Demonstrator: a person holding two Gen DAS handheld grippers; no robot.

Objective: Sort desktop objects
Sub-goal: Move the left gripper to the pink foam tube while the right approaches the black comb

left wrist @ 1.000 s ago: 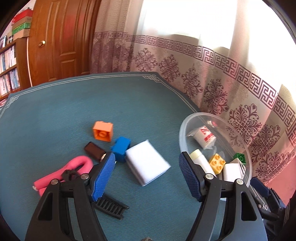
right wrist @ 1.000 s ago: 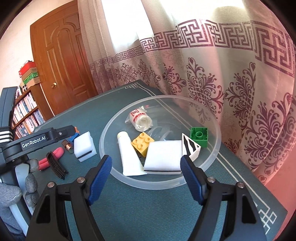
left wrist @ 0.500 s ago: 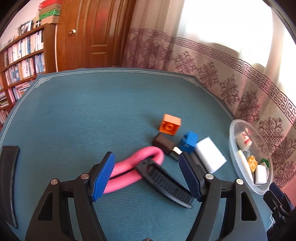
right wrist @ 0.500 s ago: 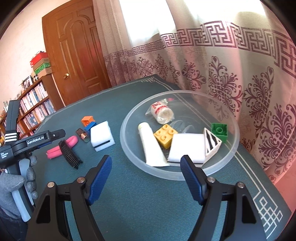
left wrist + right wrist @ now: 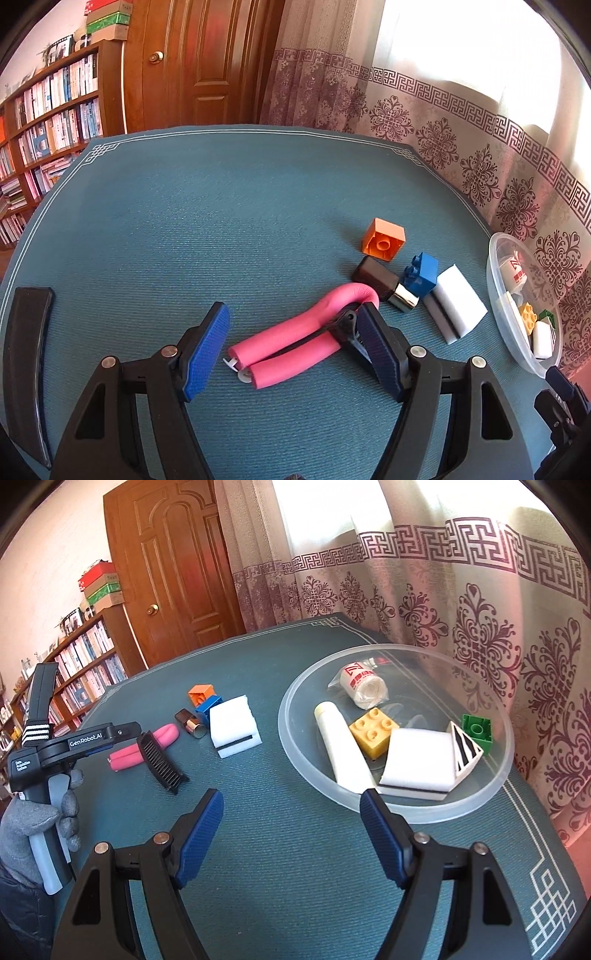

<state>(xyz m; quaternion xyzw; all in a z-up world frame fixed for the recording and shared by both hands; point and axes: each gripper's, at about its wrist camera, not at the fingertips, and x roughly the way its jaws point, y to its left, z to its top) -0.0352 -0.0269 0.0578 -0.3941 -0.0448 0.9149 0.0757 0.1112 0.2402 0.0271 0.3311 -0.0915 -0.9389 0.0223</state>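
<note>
My left gripper (image 5: 291, 349) is open and low over the teal table, and a pink foam loop (image 5: 295, 341) lies between its fingers untouched. A black comb (image 5: 160, 762) lies across the loop, mostly hidden behind the right finger in the left wrist view. Further right lie an orange brick (image 5: 384, 240), a black lighter-like piece (image 5: 384, 282), a blue brick (image 5: 421, 275) and a white sponge (image 5: 456, 304). My right gripper (image 5: 291, 823) stands open and empty just before the clear bowl (image 5: 295, 753), which holds a tube, a yellow brick (image 5: 373, 731), a green brick, a sponge and a roll.
A patterned curtain (image 5: 480, 635) hangs close behind the bowl. A bookshelf (image 5: 48, 110) and a wooden door (image 5: 177, 565) stand beyond the table's far side. A black flat strip (image 5: 26, 354) lies at the table's left edge. A gloved hand (image 5: 48, 819) holds the left gripper.
The left gripper swung left from the white sponge to the pink foam loop, which now lies between its fingers. The right gripper drifted slightly back from the bowl. Both stayed open.
</note>
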